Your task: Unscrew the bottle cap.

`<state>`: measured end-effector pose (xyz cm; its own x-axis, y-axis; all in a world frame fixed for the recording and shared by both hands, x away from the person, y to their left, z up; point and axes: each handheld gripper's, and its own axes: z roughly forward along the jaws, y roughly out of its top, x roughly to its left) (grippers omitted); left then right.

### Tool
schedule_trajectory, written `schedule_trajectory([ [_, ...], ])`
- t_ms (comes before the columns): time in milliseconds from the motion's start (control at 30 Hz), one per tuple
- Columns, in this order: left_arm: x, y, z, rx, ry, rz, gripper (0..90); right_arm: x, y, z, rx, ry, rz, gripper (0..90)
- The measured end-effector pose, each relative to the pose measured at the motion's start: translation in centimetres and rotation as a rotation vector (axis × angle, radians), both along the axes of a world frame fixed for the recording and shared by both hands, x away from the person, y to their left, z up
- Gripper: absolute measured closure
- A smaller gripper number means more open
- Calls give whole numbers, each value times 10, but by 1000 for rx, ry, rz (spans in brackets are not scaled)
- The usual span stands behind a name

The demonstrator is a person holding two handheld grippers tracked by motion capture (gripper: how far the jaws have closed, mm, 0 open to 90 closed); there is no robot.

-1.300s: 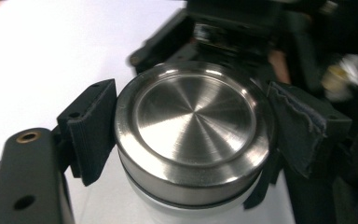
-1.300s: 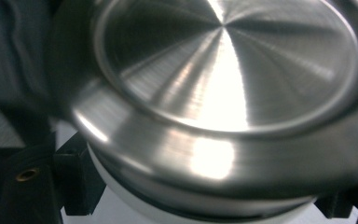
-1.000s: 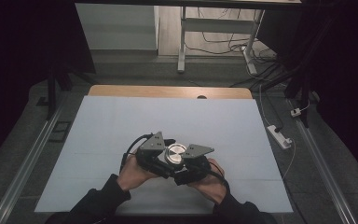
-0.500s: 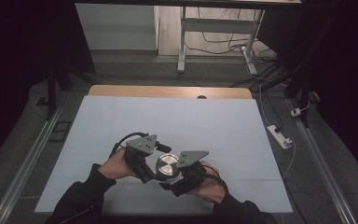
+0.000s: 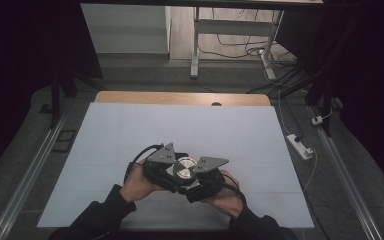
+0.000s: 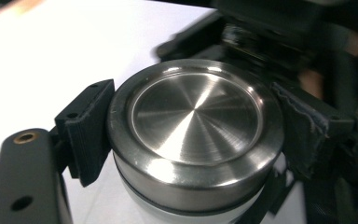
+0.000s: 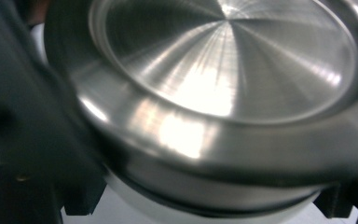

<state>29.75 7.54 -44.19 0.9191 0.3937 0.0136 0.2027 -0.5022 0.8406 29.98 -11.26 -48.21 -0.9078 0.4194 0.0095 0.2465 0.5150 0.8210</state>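
— Steel lid [image 6: 196, 121] there, on a white container [image 6: 186, 215]; it sits on the table's white sheet [image 5: 130, 130], toward the person's edge and near the middle across. Both tools meet around it.

— Which one has it?

— The left gripper [image 6: 191, 126]: its pads press the lid's rim from opposite sides, clamped on it. The right gripper [image 5: 200, 181] comes in just beside the lid, low, by the container's body, but its own view is too close and blurred; I cannot tell whether those jaws are closed on anything.

— Unscrewing it, you think?

— Looks that way, though that's my guess. To do it well, I'd hold the body dead still, keep the pads level on the rim, and turn about the lid's centre without tilting.

— And the hands?

— The left hand [image 5: 137, 184] and right hand [image 5: 225, 196] flank the lid, forearms converging on it, grey plates nearly touching above.
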Motion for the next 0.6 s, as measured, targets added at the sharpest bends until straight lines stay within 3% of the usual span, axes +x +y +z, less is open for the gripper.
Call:
schedule_trajectory([
  [67,-2,-5,0,-1,3,40,187,1,-1,-1,-7,-9,-46,153],
  [167,2,-3,4,-37,57,-8,64,1,-2,0,9,-9,-59,153],
  [233,6,5,9,-43,67,-32,30,1,-3,2,26,-5,-48,154],
  [367,15,25,15,-67,94,-170,38,1,-5,4,44,19,29,154],
  [467,17,35,15,-42,79,-279,55,-2,-1,3,38,37,109,153],
  [600,14,33,11,-8,82,-399,78,-9,8,0,15,40,195,153],
])
